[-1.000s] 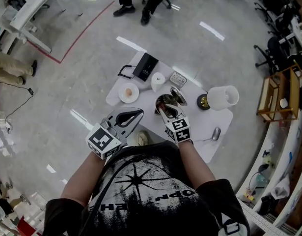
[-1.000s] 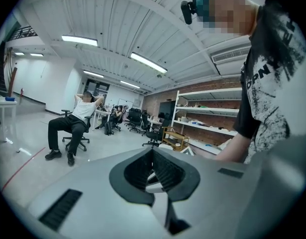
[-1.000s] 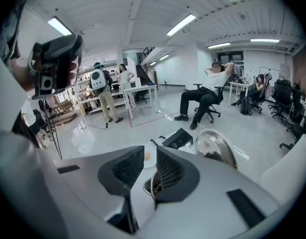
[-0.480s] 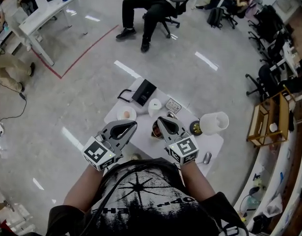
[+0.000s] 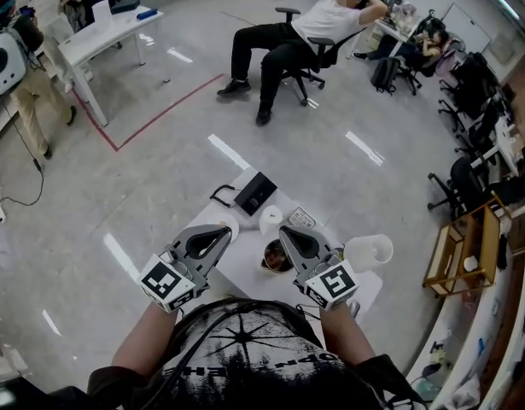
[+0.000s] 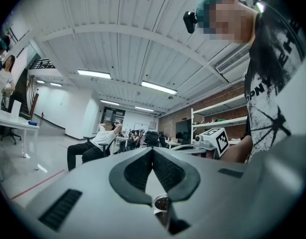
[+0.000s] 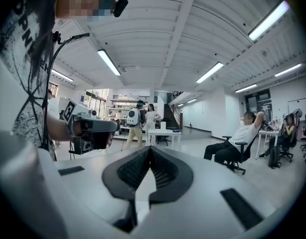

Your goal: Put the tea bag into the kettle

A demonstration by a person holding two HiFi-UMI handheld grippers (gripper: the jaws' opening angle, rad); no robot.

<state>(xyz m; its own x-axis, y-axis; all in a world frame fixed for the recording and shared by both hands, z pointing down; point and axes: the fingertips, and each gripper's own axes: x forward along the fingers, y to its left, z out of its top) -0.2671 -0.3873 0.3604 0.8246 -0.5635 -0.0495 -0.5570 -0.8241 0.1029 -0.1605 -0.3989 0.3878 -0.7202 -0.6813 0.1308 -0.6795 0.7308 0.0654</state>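
Floor [image 5: 142, 203], grey and glossy, fills most of the head view; a desk [image 5: 108, 32] stands at upper left and a person [image 5: 322, 28] leans back in a chair [image 5: 296, 62] at the top. Table [image 5: 243, 263], small and white, sits directly below the camera. Left gripper [image 5: 229, 229] and right gripper [image 5: 283, 227] are held side by side above the table, apart, each pointing roughly level and away from the wearer. Left gripper view: the jaws are closed tip to tip [image 6: 153, 148] with nothing between them; the right gripper's marker cube shows at the right of that view. Right gripper view: the jaws are likewise fully closed [image 7: 150, 147] and grip nothing; the left gripper shows at the left of that view, held in a hand. Kettle [image 5: 277, 257] stands on the table between the two grippers as seen from the head view, lid off, its inside dark. Tea bag: not held by either gripper; it cannot be made out inside the kettle or on the table. Container [image 5: 369, 250], white, lies to the right of the kettle. Black case [image 5: 255, 192] occupies the far end of the table, with a cup [image 5: 271, 219] and a box [image 5: 301, 219] just nearer, beyond the kettle.
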